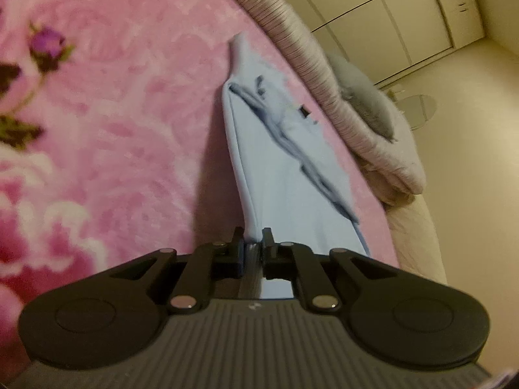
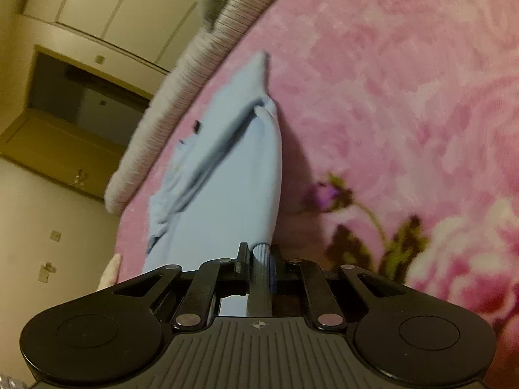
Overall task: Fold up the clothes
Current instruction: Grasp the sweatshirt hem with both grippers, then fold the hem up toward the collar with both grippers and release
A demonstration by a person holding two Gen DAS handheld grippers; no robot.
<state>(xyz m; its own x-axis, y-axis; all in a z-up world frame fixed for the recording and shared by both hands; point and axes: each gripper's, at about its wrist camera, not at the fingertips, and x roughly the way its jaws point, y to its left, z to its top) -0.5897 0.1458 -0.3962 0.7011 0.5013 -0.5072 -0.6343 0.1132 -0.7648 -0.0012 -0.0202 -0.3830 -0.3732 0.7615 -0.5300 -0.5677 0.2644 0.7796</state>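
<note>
A light blue garment is stretched out above a pink floral blanket. My left gripper is shut on its ribbed edge, and the cloth runs away from the fingers toward the bed's edge, folded along its length. My right gripper is shut on another part of the ribbed edge of the same garment, which hangs lifted and casts a shadow on the blanket. A small dark tag shows on the cloth in both views.
A striped beige bed border runs along the blanket's edge, with a grey-and-white pillow lying on it. Beyond are a cream floor, white wardrobe doors and a dark doorway.
</note>
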